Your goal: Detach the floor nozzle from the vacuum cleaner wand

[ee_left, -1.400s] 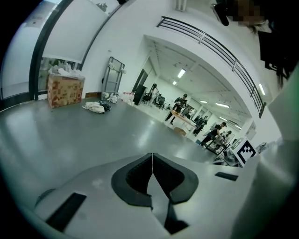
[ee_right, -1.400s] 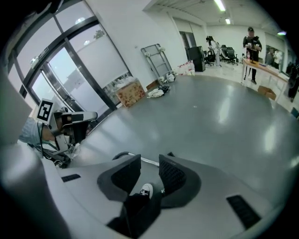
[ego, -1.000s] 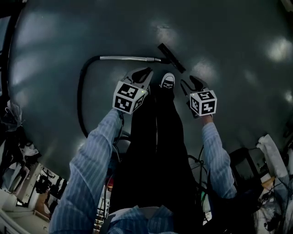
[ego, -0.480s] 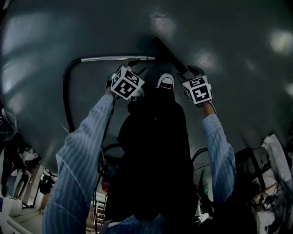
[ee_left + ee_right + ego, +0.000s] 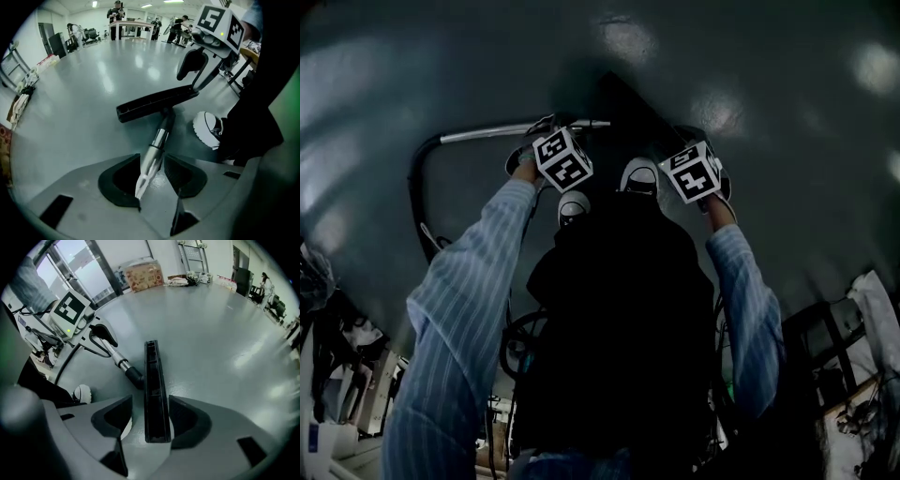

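Black floor nozzle lies between parted jaws of right claw.

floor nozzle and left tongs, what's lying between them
The silver wand and its black neck, plugged into the floor nozzle; the left gripper view shows it.

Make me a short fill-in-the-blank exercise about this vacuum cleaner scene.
1. The left tongs straddle the shiny metal ___.
2. The right tongs straddle the black floor ___.
3. Both tongs are ___, gripping nothing yet.
Missing words: wand; nozzle; open.
Both tongs' jaws have just been opening.
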`<state>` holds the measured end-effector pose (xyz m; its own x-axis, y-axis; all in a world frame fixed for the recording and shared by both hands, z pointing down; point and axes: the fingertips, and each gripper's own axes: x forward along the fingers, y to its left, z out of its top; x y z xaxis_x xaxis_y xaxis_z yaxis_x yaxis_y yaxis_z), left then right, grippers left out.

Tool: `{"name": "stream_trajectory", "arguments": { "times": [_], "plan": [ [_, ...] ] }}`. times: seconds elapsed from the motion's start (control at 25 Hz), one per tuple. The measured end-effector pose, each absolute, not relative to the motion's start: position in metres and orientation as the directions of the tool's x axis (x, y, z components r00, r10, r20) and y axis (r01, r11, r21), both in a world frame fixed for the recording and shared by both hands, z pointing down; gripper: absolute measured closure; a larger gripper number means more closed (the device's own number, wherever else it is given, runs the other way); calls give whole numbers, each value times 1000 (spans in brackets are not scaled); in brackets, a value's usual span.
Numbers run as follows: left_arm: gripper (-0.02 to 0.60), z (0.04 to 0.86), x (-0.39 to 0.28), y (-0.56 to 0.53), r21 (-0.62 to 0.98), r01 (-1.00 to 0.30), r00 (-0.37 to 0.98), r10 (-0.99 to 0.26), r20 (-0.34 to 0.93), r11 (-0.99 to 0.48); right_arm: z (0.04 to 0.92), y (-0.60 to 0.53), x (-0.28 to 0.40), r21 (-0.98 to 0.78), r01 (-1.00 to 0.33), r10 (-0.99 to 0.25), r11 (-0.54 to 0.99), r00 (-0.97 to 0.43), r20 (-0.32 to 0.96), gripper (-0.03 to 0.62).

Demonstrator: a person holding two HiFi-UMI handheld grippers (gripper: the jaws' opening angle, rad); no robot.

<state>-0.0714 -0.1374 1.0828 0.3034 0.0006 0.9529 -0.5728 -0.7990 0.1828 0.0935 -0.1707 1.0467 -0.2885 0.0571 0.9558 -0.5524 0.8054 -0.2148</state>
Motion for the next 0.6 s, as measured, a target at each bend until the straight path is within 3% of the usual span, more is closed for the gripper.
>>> {"name": "stream_trajectory", "arguments": {
  "times": [0.6],
  "plan": [
    [430,1130,-68,-129,186,-454,274,62,960,-871,1087,-170,85,-90,-448,4,889,-191,982,368]
  ]
}}
